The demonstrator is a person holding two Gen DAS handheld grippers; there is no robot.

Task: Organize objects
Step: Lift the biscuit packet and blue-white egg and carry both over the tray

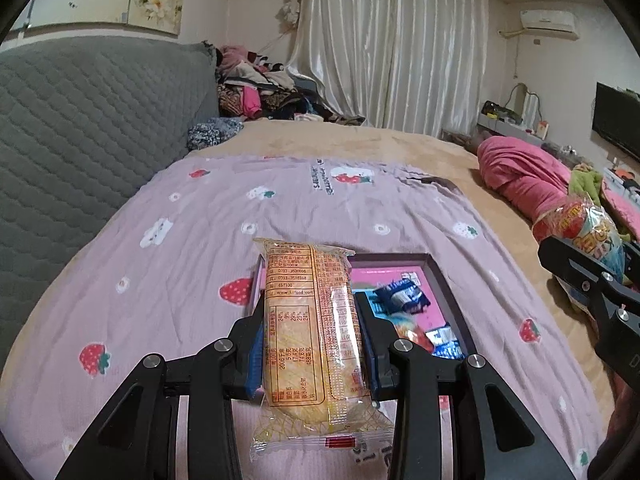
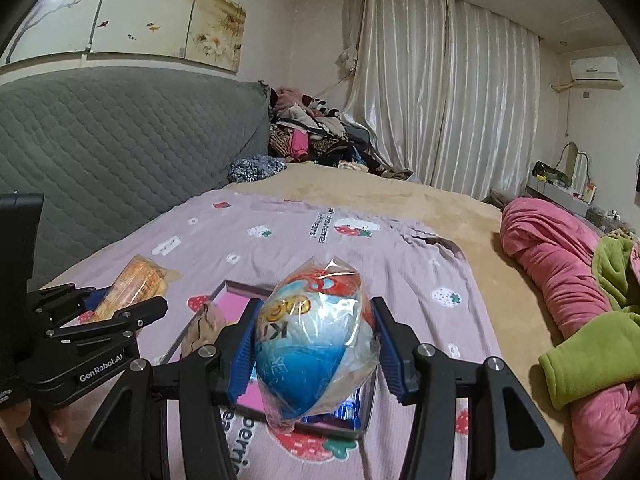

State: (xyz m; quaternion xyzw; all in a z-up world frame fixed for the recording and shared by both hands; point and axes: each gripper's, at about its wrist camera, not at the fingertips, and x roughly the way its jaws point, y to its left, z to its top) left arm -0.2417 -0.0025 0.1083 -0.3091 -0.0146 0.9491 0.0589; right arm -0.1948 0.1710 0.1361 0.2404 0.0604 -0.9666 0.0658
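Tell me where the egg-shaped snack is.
The egg-shaped snack sits clamped in the right gripper, raised over the pink tray on the strawberry sheet, right of the left gripper.

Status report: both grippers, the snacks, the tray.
Left gripper shut on yellow-wrapped cake packet. Right gripper shut on plastic-wrapped blue-and-white egg toy. Pink-lined tray below, holds wrapped candies; nothing blocking.

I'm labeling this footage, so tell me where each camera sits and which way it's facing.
Left wrist: on the left gripper, looking forward over the bed; its jaws hold a yellow snack pack above the pink-lined box.
Right wrist: on the right gripper, facing likewise; its jaws hold an egg-shaped wrapped toy.
Shared: strawberry sheet, box, curtains, and each other's gripper.
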